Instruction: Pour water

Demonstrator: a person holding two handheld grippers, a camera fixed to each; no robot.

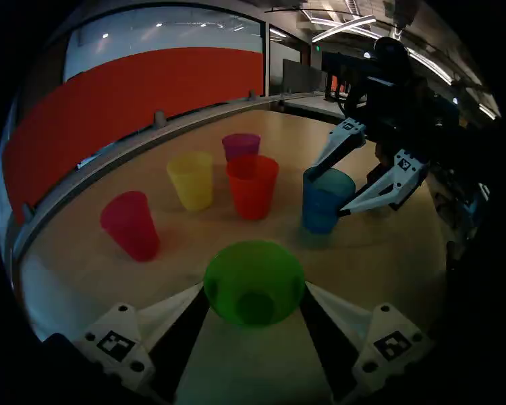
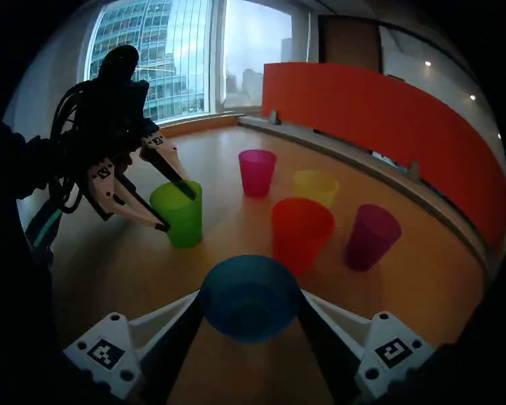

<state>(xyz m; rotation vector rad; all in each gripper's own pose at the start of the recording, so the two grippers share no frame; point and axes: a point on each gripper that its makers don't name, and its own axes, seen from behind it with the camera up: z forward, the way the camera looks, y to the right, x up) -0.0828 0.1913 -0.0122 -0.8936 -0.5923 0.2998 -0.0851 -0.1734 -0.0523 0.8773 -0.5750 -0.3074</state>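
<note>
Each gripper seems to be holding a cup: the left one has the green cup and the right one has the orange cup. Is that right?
Not quite. The right gripper holds the blue cup, not the orange cup, which stands free; the right gripper view shows this. The left gripper does hold the green cup.

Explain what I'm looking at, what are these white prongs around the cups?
No robot: these are hand-held two-finger grippers, each carrying a fisheye camera that looks along its fingers. In the left gripper view, the left gripper clamps a green cup; in the right gripper view, the right gripper clamps a blue cup. Each view also catches the other gripper farther off. Standing free on the wooden table: a pink cup, a yellow cup, an orange cup, a purple cup.
</note>
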